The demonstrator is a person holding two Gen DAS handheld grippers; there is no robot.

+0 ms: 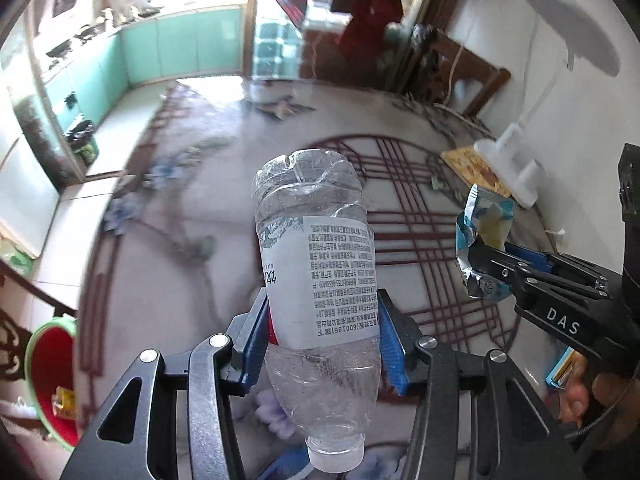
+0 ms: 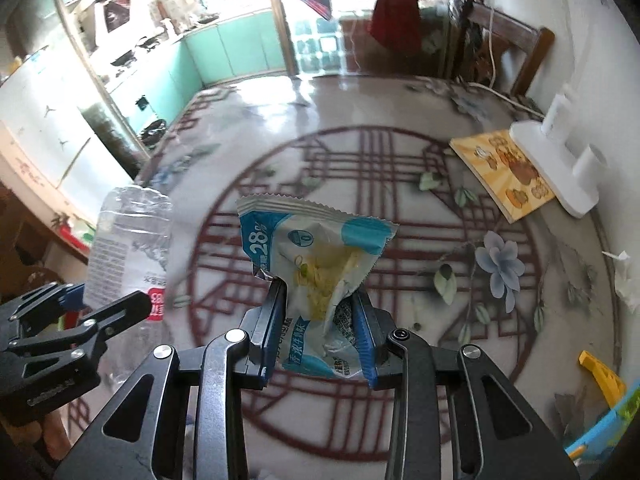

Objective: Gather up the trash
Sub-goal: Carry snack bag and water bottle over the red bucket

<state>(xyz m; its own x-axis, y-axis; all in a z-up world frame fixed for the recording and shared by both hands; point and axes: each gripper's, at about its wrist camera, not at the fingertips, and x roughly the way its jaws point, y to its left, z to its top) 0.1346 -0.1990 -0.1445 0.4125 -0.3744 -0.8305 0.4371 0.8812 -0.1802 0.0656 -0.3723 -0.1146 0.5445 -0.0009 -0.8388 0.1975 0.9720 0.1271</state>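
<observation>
Left gripper [image 1: 322,344] clamps the plastic bottle [image 1: 316,280], right gripper [image 2: 320,336] the snack wrapper [image 2: 316,256], above mid-tabletop [image 2: 420,240]. We judge carrying underway; next, release into the red bin [image 1: 50,380].

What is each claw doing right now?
Left claw: closed on the plastic bottle.
Right claw: closed on the snack wrapper.

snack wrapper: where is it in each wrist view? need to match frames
Left wrist: wrapper at the right edge, mid-height, pinched in the right tongs that reach in from the right.
Right wrist: wrapper at centre, upright between that camera's own tongs' blue pads.
Shared landmark: the yellow book under the white lamp base, far right of the table in both views.
</observation>
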